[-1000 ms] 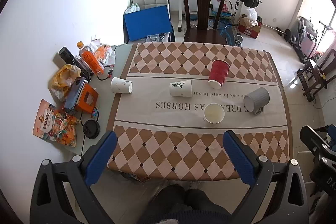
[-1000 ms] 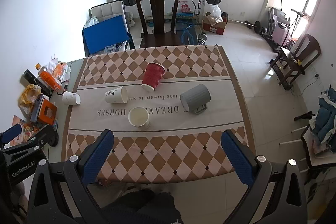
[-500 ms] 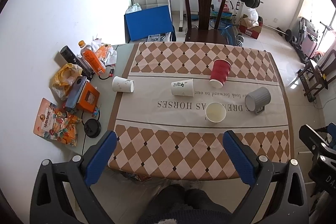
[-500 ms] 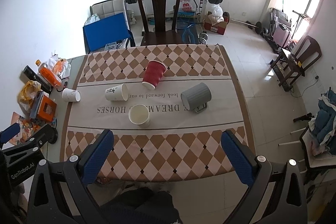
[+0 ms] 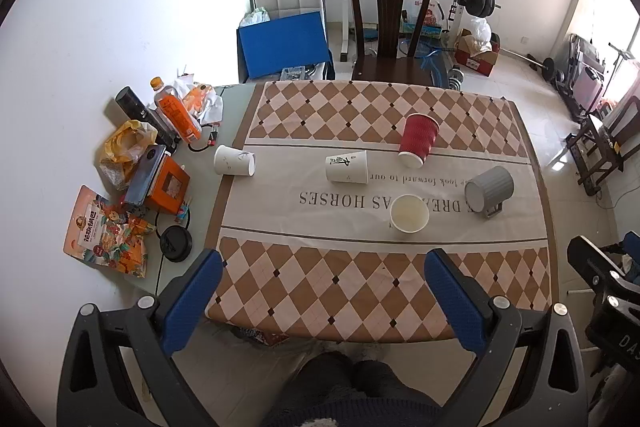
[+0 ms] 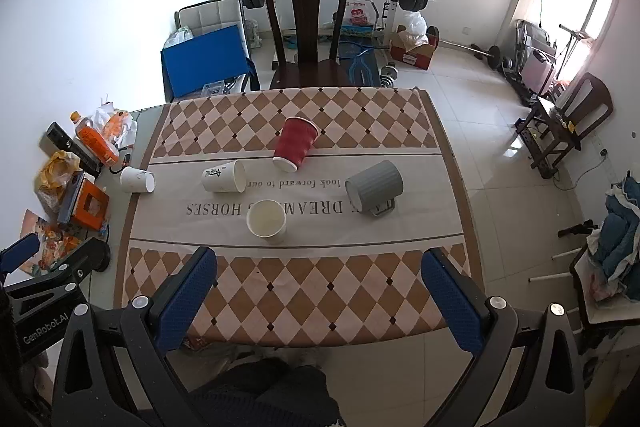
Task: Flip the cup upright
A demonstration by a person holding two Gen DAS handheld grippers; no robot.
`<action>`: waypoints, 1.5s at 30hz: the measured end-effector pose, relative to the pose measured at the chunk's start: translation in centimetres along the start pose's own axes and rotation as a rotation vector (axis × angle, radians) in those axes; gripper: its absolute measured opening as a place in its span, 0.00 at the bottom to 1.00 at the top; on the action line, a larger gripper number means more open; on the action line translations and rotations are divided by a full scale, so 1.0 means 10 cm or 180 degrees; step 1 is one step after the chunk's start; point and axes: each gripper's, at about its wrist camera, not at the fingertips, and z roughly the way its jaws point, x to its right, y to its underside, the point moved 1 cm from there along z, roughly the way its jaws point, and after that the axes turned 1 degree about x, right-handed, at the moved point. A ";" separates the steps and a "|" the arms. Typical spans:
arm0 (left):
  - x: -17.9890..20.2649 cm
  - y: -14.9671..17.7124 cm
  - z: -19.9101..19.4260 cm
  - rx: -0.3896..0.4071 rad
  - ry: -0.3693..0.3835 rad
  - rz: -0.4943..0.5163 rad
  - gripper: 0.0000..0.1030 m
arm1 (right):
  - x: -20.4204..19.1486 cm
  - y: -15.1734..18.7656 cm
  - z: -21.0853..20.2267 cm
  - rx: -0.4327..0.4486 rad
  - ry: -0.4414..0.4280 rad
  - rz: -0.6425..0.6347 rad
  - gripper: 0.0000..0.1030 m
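Observation:
Several cups are on the table. A red ribbed cup (image 5: 417, 140) (image 6: 295, 143) lies tipped over. A grey mug (image 5: 489, 187) (image 6: 374, 186) lies on its side at the right. A white printed cup (image 5: 346, 167) (image 6: 223, 176) and a plain white cup (image 5: 234, 160) (image 6: 137, 179) lie on their sides. A cream cup (image 5: 409, 213) (image 6: 267, 219) stands upright. My left gripper (image 5: 323, 285) and right gripper (image 6: 319, 285) are both open and empty, held high above the table's near edge.
The checked tablecloth (image 5: 320, 291) covers the table. Snack bags, an orange bottle (image 5: 175, 111) and boxes crowd the table's left strip. A dark wooden chair (image 5: 390, 39) stands behind the table. Gym gear lines the far wall. My left gripper's body shows in the right wrist view (image 6: 48, 291).
Both grippers have risen and pulled back slightly, so the table looks a little farther away. No cup has moved.

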 end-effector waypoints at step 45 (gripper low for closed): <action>-0.02 0.01 -0.03 0.0021 0.0020 -0.0016 1.00 | -0.09 -0.01 -0.04 0.0008 -0.0023 -0.0042 1.00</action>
